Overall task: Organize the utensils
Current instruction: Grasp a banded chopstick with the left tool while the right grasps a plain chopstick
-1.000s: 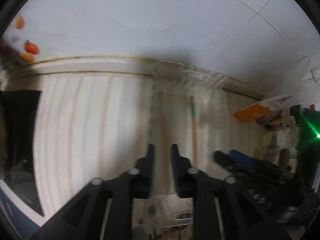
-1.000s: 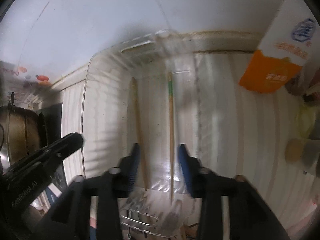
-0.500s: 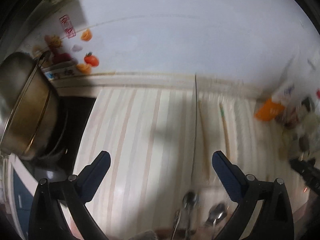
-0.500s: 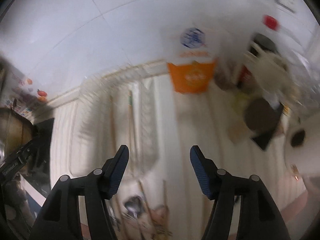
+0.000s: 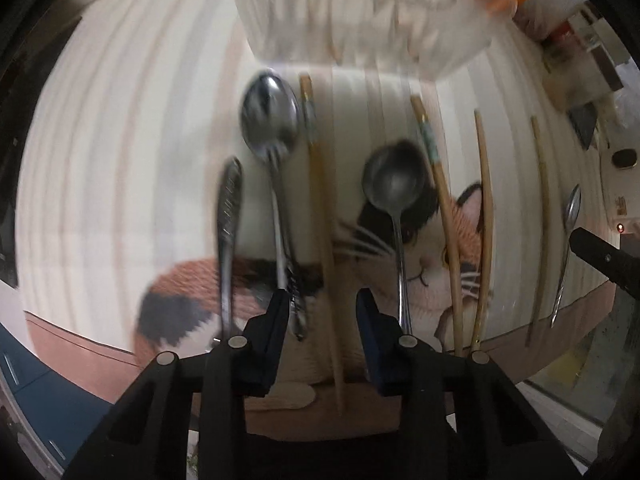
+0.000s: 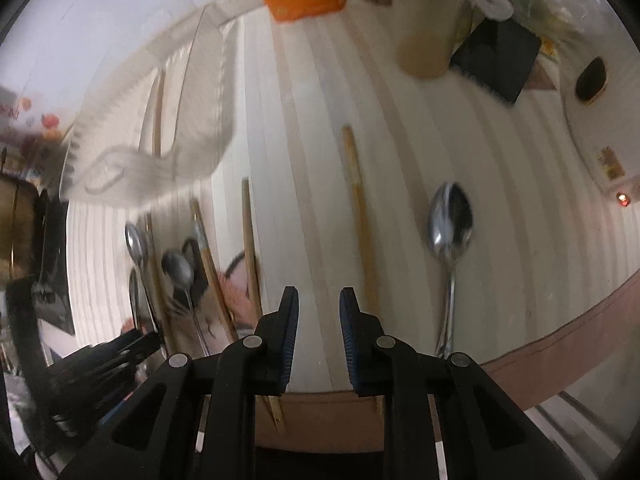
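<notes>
The left hand-held gripper [image 5: 322,304], just narrowed, is being lowered astride a chopstick [image 5: 320,208], not yet pinched; the right hand-held gripper [image 6: 319,304] is being narrowed, empty. Two chopsticks are lying in the clear bin [image 5: 360,20]; spoons [image 5: 270,120] and other chopsticks are being left on the surface [image 5: 120,140].

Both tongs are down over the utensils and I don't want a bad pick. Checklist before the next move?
1. Left tongs lined up on a target: ok. The green-banded chopstick runs between the jaws, which have just been closing.
2. Left grip made: not ok. There is a gap either side of the chopstick.
3. Right tongs on a target: not ok. The jaws have just been closing over bare striped mat; the plain chopstick lies just right of them.
4. Clear tray in view: ok, beyond the utensils.
5. Left jaws clear of neighbours: cannot tell. The large spoon has its handle ending right beside one jaw, blurred.
</notes>
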Available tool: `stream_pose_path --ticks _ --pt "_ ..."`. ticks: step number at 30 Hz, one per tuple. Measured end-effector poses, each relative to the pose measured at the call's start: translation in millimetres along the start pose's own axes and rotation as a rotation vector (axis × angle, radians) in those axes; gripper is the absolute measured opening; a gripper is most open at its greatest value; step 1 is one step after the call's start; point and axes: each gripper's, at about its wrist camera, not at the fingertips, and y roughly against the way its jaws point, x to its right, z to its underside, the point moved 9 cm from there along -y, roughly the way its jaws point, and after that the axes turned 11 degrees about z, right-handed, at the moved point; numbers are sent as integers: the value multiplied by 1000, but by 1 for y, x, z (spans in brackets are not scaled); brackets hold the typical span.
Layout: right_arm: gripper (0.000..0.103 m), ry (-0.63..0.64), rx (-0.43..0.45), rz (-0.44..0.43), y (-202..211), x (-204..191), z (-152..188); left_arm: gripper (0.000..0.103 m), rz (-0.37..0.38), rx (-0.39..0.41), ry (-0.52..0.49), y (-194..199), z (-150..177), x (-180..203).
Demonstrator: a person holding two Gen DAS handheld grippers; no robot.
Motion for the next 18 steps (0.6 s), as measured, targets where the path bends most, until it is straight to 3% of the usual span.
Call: stream_pose_path --ticks 2,5,11,13,15,18 --pt "22 17 -12 -6 -5 -4 5 29 -20 -8 -6 -7 0 0" --pt "23 41 -29 -23 -12 -16 11 4 -84 18 -47 -7 -5 1" --pt "23 108 -57 -43 -39 -61 14 4 -79 41 -25 -1 -6 -21" --pt "22 150 -77 2 -50 -71 18 4 -76 38 -18 2 -4 -28" --pt "6 205 -40 58 -49 -76 19 4 -54 35 -12 5 -1 -32" --pt "6 203 -46 96 -47 -64 25 4 -7 39 -6 10 10 -30"
